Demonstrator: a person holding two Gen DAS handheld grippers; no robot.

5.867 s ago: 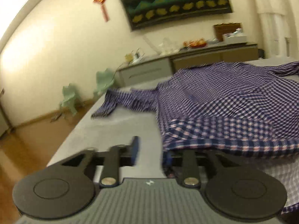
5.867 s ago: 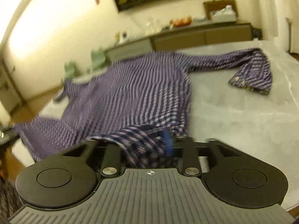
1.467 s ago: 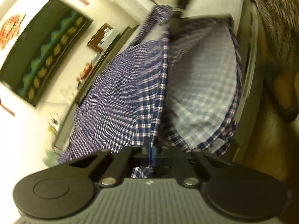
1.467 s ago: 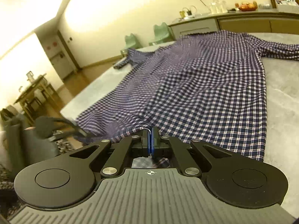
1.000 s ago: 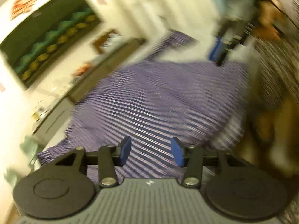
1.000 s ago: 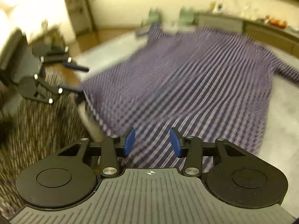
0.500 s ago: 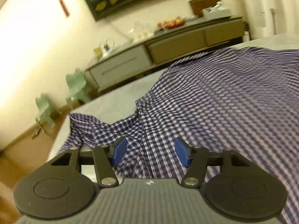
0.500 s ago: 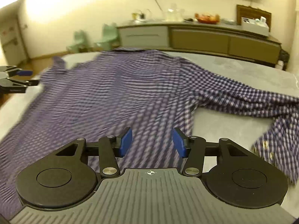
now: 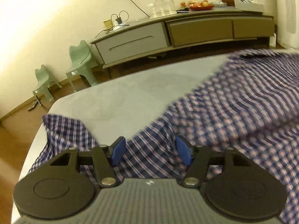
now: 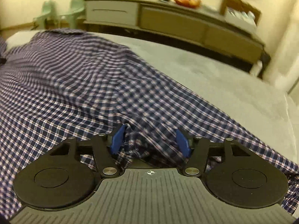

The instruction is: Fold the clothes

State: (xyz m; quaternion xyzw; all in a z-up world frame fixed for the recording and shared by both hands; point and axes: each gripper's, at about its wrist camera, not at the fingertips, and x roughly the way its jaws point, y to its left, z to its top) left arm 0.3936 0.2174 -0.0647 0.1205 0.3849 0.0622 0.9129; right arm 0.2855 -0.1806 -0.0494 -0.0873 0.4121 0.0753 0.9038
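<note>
A blue, white and pink checked shirt (image 9: 233, 112) lies spread on the grey table (image 9: 130, 91). In the left wrist view its left sleeve (image 9: 65, 130) runs toward the table's left edge. My left gripper (image 9: 150, 150) is open, low over that sleeve, with cloth showing between its blue pads. In the right wrist view the shirt (image 10: 74, 78) fills the left and middle, and its right sleeve (image 10: 233, 130) stretches off to the right. My right gripper (image 10: 150, 139) is open, and a raised fold of the sleeve near the armpit sits between its pads.
A long low sideboard (image 9: 186, 29) stands against the far wall, carrying a fruit plate (image 9: 200, 4) and a glass cover (image 9: 161, 6). Two small green chairs (image 9: 80, 65) stand on the wooden floor at left. Bare grey tabletop (image 10: 214, 78) lies beyond the shirt.
Both grippers let go of the shirt's hem about a second ago and swung apart. The left one has dropped over the left sleeve, the right one over the right sleeve by the armpit.
</note>
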